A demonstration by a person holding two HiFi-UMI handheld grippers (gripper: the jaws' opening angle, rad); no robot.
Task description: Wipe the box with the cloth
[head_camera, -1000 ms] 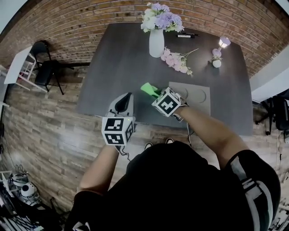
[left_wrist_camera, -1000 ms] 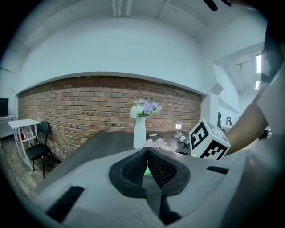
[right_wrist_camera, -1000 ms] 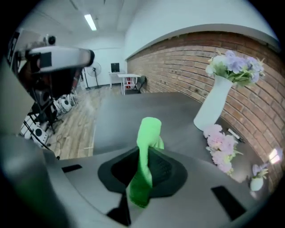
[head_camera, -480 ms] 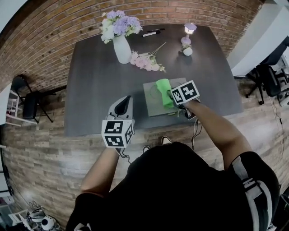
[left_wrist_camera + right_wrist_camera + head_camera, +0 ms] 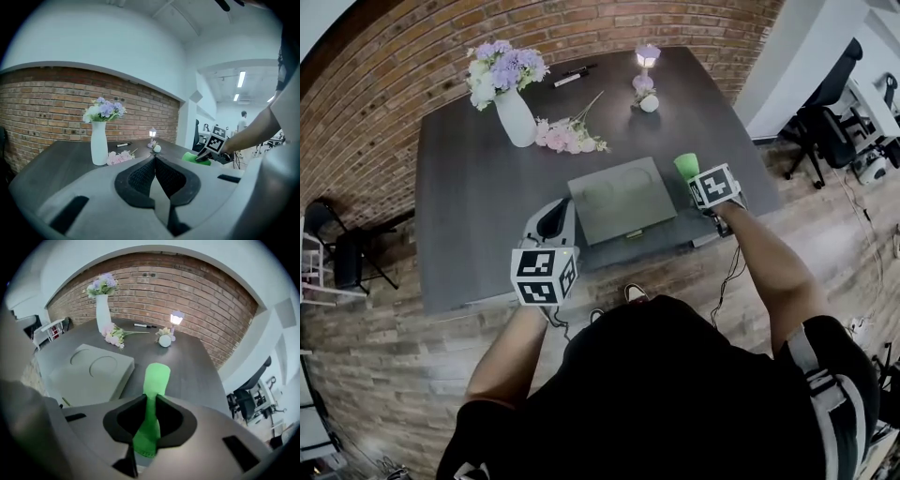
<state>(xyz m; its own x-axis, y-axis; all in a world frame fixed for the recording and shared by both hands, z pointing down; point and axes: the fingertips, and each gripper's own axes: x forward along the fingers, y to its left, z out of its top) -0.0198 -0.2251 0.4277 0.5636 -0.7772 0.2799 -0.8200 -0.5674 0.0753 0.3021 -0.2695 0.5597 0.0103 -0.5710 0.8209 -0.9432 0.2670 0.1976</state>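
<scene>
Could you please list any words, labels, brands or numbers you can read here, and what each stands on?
None can be read.
On the marker cubes of the left tool and right tool: black-and-white squares only, no letters.
On the box: two embossed circles, no print.
On the cloth: plain green, nothing printed.
On the pen: too small to read.

Dark table (image 5: pixel 478 206) bearing grey box (image 5: pixel 622 199), white vase (image 5: pixel 517 120), loose pink flowers (image 5: pixel 569 138), pen (image 5: pixel 567 78), small lamp (image 5: pixel 647 58)

Your head view looks steeply down on the whole table (image 5: pixel 487 216). Both gripper views sit low, facing the brick wall (image 5: pixel 187 291); head and right gripper views share the box (image 5: pixel 619 199).
</scene>
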